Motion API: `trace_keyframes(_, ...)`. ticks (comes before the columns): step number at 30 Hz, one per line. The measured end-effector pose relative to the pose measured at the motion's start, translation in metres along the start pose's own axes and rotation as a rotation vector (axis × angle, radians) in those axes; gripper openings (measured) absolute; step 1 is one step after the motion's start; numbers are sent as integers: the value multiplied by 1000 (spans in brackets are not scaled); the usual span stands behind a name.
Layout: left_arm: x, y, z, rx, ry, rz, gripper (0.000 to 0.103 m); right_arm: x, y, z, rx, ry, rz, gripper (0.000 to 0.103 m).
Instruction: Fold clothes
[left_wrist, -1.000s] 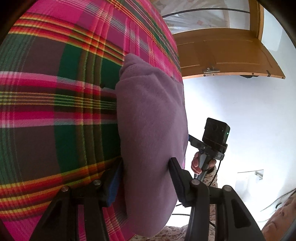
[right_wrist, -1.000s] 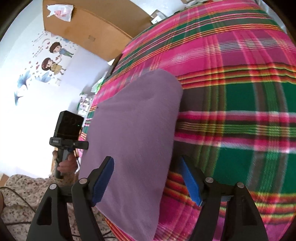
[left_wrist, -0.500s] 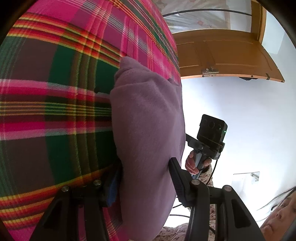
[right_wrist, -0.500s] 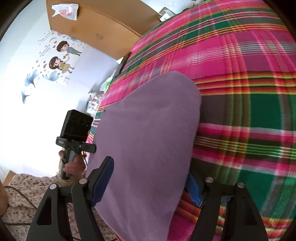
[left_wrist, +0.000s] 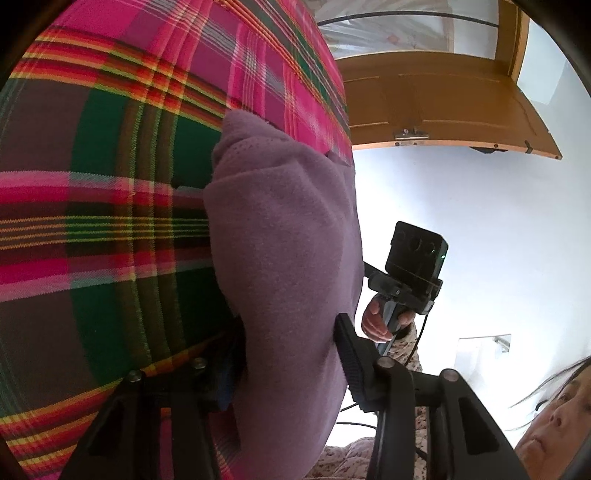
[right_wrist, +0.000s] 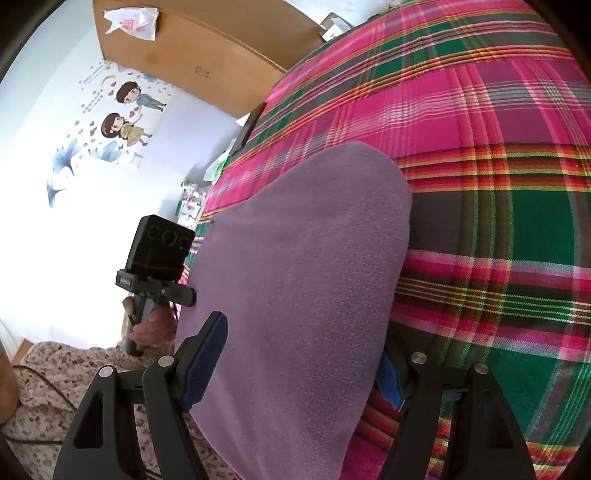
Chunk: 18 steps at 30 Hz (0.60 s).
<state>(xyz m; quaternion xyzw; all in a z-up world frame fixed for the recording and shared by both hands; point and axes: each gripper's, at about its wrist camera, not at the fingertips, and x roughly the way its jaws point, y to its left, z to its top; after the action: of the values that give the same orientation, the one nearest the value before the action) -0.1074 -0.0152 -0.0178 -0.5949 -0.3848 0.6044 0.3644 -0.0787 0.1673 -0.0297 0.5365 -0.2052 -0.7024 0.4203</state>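
Left gripper: purple fleece garment sits between the jaws, which have just been closing on it; near fingers touch the fabric, grip looks engaged. Right gripper: same garment between wide jaws, left pad clear of cloth, right pad half hidden under it, so not gripping. Garment lies on the plaid bedspread, near edge overhanging. Both point downward. Hand holds right handle. Wooden door far.
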Motion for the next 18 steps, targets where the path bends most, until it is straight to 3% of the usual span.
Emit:
trace_keyframes(11,-23,10,0,-4,3,12,40,-1,12,-8,-80,-43,-34,74)
trace_keyframes(13,-23,9,2,-5,1,13,40,-1,13,-8,-93,-43,-55,69)
trace_keyframes(16,-19,6,7,-10,-1,14,39,-2,9,-10,-89,-56,-78,53)
trace_keyframes(18,-15,3,7,-11,0,15,39,-2,5,-10,-74,-69,-67,50)
